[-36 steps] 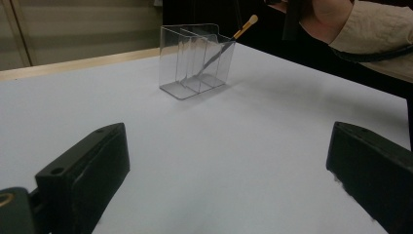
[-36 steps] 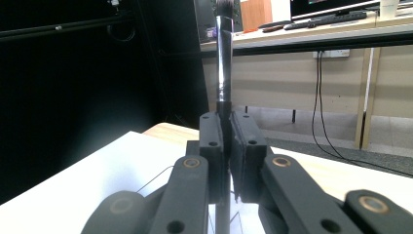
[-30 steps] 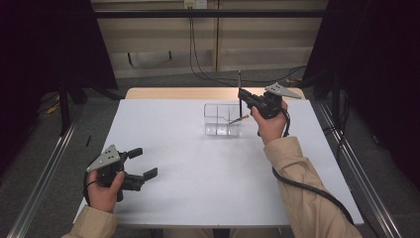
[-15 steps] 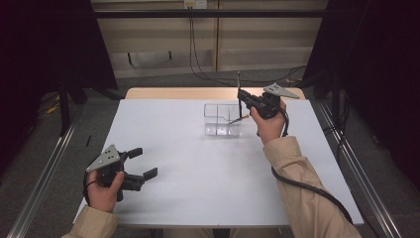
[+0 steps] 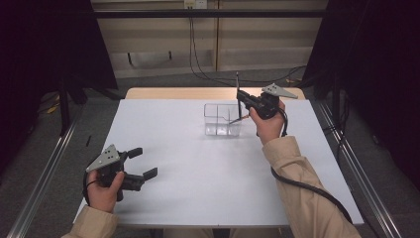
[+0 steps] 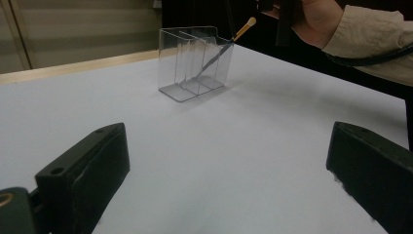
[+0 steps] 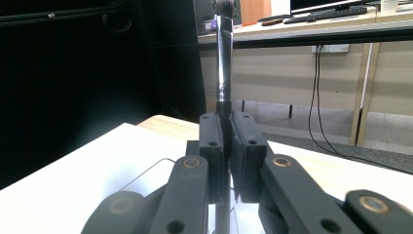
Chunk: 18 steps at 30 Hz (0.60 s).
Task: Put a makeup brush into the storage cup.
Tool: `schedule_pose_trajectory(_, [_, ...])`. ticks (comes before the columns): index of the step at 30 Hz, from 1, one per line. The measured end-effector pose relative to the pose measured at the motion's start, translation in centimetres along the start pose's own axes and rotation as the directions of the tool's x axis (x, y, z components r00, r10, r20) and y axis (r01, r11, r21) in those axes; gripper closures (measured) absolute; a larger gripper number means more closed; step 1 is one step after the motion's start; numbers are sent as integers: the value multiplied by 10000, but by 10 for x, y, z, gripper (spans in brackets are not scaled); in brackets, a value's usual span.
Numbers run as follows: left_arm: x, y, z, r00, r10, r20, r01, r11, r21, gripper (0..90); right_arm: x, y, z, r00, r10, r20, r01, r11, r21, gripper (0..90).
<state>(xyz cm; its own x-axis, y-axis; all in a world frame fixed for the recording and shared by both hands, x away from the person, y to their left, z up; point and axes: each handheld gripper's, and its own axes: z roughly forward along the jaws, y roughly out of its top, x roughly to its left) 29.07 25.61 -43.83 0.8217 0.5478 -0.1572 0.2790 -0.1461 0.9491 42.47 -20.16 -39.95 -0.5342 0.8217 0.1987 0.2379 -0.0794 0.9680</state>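
At the table's far middle stands a clear plastic organizer [image 5: 222, 120] [image 6: 195, 63] with several compartments. A thin brush with a tan tip [image 5: 238, 119] [image 6: 232, 38] leans inside it, its end sticking out over the right rim. My right gripper [image 5: 242, 96] [image 7: 228, 141] hovers just right of and above the organizer, shut on a slim black brush [image 5: 237, 83] [image 7: 223, 63] that points straight up. Low over the table's near left, my left gripper [image 5: 142, 162] [image 6: 229, 161] is held open with nothing between its jaws.
The white table [image 5: 198, 173] has a bare wooden strip [image 5: 168, 92] along its far edge. Metal rails [image 5: 356, 163] run along both sides. Dark curtains stand left and right, and cables hang on the back wall [image 5: 193, 44].
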Motion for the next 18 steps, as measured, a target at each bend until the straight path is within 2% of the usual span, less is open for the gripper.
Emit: schedule_pose_trajectory(18, [1,-1,0,10000,-77,10,77,10000,-14,21,-2,0,5,10000,-36,-2,36,10000,2,840])
